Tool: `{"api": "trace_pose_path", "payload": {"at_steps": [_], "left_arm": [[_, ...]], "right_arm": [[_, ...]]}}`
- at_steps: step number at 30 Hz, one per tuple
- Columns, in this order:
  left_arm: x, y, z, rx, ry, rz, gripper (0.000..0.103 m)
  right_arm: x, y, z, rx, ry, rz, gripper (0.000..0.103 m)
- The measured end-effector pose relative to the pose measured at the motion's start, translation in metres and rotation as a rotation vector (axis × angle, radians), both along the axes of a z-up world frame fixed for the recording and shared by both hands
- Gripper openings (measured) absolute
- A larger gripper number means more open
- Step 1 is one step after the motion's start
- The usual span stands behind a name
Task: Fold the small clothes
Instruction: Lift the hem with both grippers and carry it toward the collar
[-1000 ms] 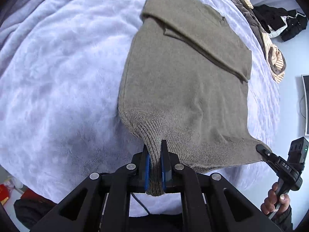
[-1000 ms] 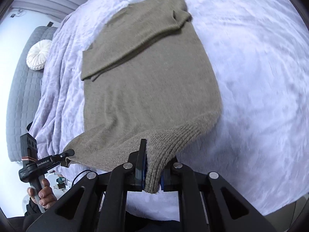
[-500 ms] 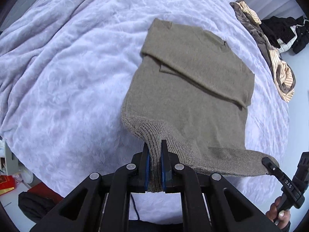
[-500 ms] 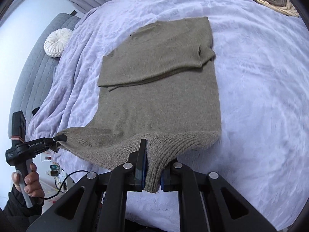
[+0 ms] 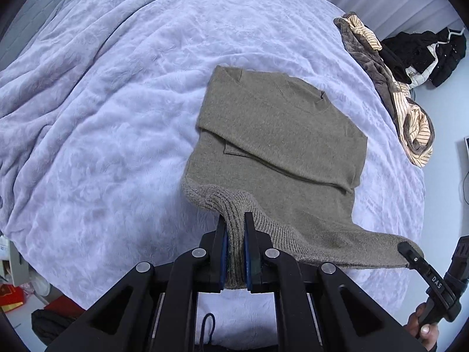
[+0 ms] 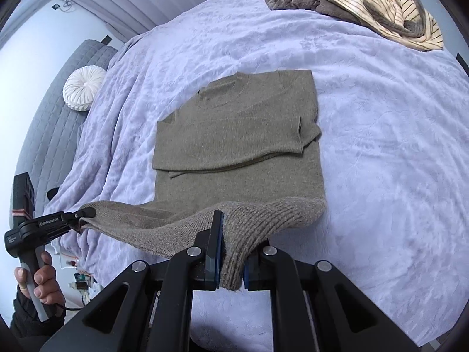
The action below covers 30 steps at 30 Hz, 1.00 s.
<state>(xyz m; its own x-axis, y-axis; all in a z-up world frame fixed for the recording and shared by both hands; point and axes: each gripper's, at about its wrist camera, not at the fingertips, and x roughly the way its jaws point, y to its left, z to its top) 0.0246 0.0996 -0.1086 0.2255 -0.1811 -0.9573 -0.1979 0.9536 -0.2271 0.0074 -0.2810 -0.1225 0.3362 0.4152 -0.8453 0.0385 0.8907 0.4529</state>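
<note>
Sweater (image 5: pixel 281 158) front and centre, an olive-brown knit lying flat on the lavender blanket (image 5: pixel 102 117), neckline at the far end, both sleeves already crossed over the chest. That leaves the bottom-to-top fold, and that looks like the step in hand: the ribbed hem (image 6: pixel 263 220) is off the blanket at both near corners while the chest lies flat.

Left gripper (image 5: pixel 234 252) has its jaws clamped tight on one hem corner, ribbing bunched between the blue pads. Right gripper (image 6: pixel 231 252) has pinched the other corner the same way, knit squeezed between its jaws. Between them the hem hangs in a shallow sag.

What comes next, by my reading: carry both corners away over the sweater toward the neckline, level with each other, so the hem lands square on the shoulders. The knit is soft and stretchy, so uneven travel could skew the fold or drag the tucked sleeves loose.

Beyond the sweater, at the blanket's far edge, a striped garment (image 6: pixel 381 6) waits in a heap; a round white cushion (image 6: pixel 83 89) sits off to the sweater's left in the right wrist view.
</note>
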Motion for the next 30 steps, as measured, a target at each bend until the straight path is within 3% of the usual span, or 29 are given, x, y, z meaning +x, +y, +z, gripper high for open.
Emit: {"api": "trace_pose_path", "payload": {"at_steps": [9,17,25,30], "left_arm": [[0.011,0.011,0.015,0.002,-0.028,-0.001,0.010],[0.019,0.008,0.006,-0.008,-0.022,-0.030,0.009],[0.033,0.026,0.000,-0.093,-0.021,0.007,0.009],[0.045,0.028,-0.002,-0.087,-0.021,-0.002,0.009]], "right_arm": [[0.011,0.013,0.029,-0.052,-0.044,-0.015,0.011],[0.015,0.029,0.027,-0.088,-0.039,0.003,0.011],[0.026,0.028,0.027,-0.114,-0.027,-0.014,0.011],[0.040,0.028,0.031,-0.113,-0.028,-0.023,0.011]]}}
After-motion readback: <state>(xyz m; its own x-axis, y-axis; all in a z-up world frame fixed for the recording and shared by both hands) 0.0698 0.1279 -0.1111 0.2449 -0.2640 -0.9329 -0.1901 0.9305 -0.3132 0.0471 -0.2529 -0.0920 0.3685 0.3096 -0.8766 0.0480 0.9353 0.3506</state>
